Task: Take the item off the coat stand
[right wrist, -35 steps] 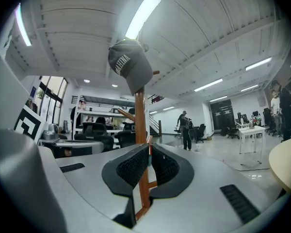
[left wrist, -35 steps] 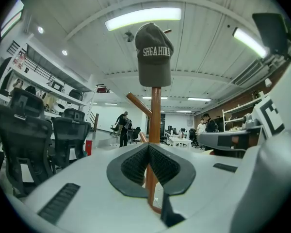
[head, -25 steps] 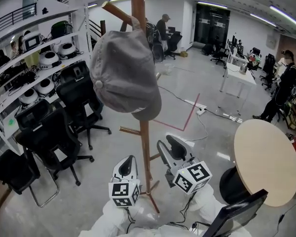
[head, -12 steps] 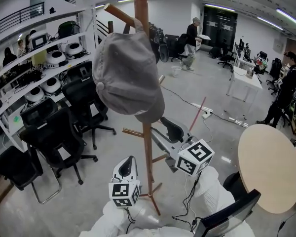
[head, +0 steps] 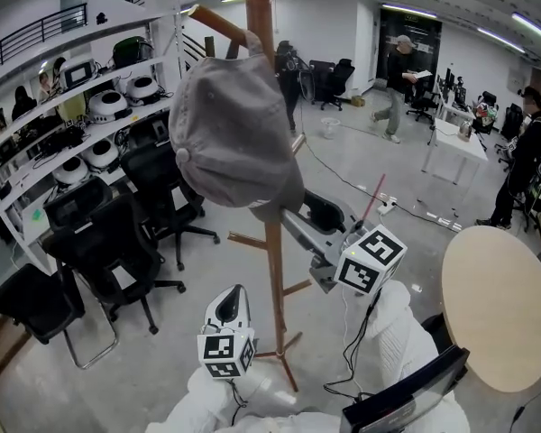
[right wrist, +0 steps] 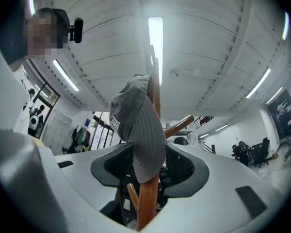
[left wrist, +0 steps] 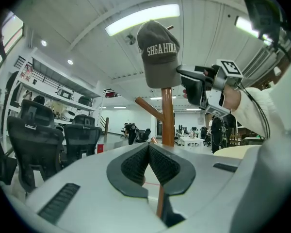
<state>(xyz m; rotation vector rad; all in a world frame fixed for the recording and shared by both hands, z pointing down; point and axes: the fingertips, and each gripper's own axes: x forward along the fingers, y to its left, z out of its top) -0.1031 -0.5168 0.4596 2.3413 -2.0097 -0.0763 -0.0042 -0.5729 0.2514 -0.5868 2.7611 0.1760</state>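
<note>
Around cap (head: 230,124): right gripper (head: 299,216), higher, wider

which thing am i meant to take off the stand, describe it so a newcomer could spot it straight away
Find the tall wooden coat stand in the middle of the open office floor, right in front of the person. Hanging from a peg near its top is a grey baseball cap, brim pointing down. It is the only thing on the stand, the other pegs in view are bare, and its front carries pale lettering.
</note>
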